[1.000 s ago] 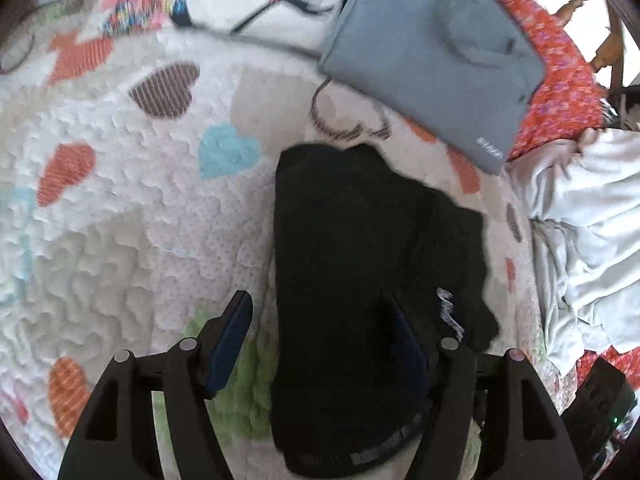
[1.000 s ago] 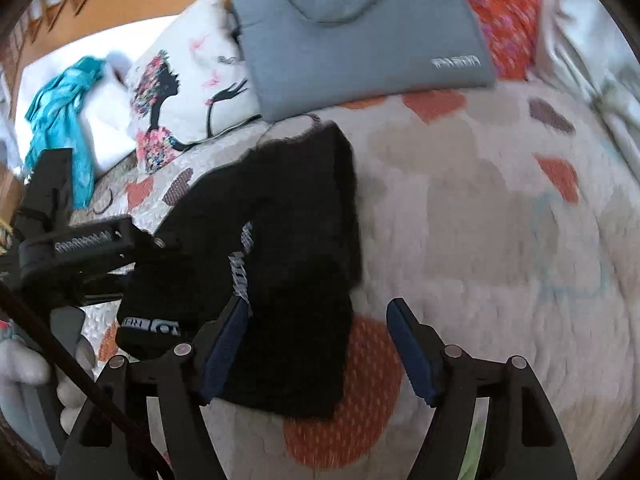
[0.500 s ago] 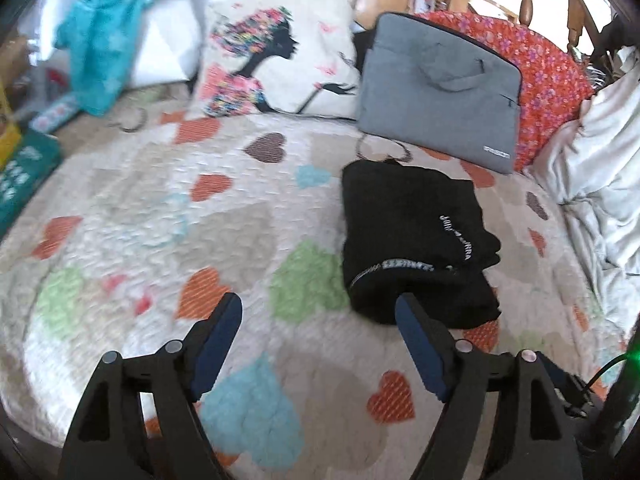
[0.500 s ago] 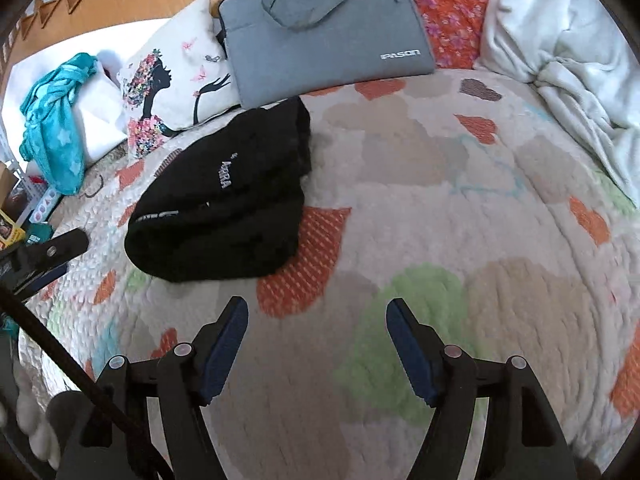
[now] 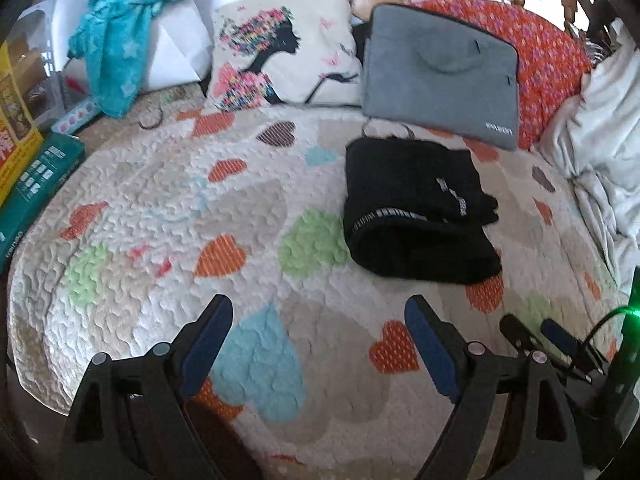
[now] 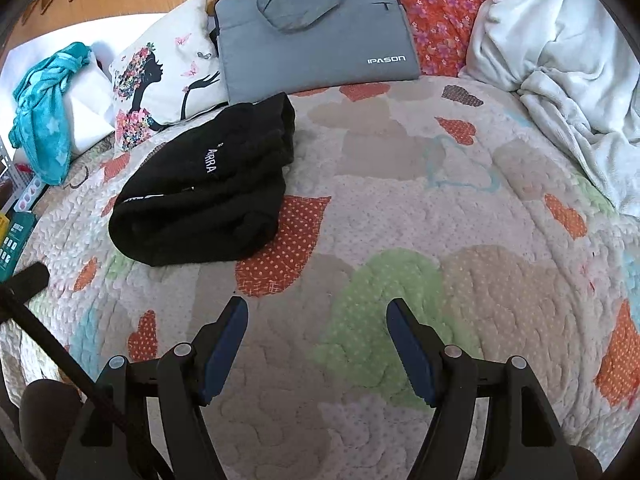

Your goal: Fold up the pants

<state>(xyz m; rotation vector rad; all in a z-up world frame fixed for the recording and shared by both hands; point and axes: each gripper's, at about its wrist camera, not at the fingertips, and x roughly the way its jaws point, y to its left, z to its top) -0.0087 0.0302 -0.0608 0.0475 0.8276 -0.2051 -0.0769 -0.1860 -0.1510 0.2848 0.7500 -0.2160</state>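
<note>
Left wrist view has the pants sitting folded on the bed by the grey bag, left gripper fingers opening on nothing, right gripper spread and empty, so folding looks done, maybe just a tidy-up next.

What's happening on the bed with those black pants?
Someone holding a gripper in each hand is folding pants. The black pants lie folded into a bundle on the heart-patterned quilt, just in front of the grey laptop bag. Neither gripper touches them: the left gripper is opening with nothing between its jaws, and the right gripper hangs open and empty over the quilt.
</note>
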